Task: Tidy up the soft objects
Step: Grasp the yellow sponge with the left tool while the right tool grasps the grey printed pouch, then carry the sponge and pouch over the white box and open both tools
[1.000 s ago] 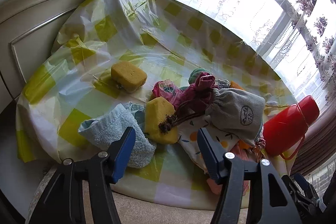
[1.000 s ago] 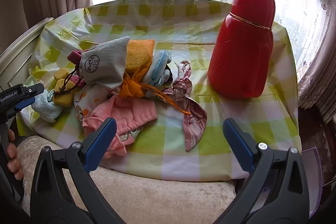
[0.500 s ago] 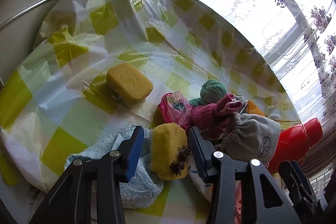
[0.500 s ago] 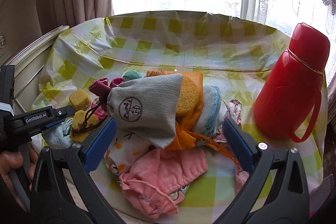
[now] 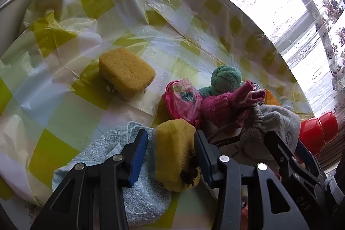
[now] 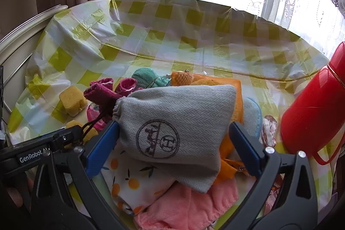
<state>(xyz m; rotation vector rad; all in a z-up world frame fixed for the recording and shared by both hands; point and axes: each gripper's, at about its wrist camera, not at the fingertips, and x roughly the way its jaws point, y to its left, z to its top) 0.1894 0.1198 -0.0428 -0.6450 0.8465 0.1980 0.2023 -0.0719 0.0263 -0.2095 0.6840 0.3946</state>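
I have the left gripper straddling a yellow sponge that lies on a blue towel: the fingers stand narrow, the right one touching it, the left just beside it. My right gripper is spread wide around the gray pouch atop the cloth pile, a second sponge lying at 11 o'clock from the left fingers.

Left tool astride sponge — open.
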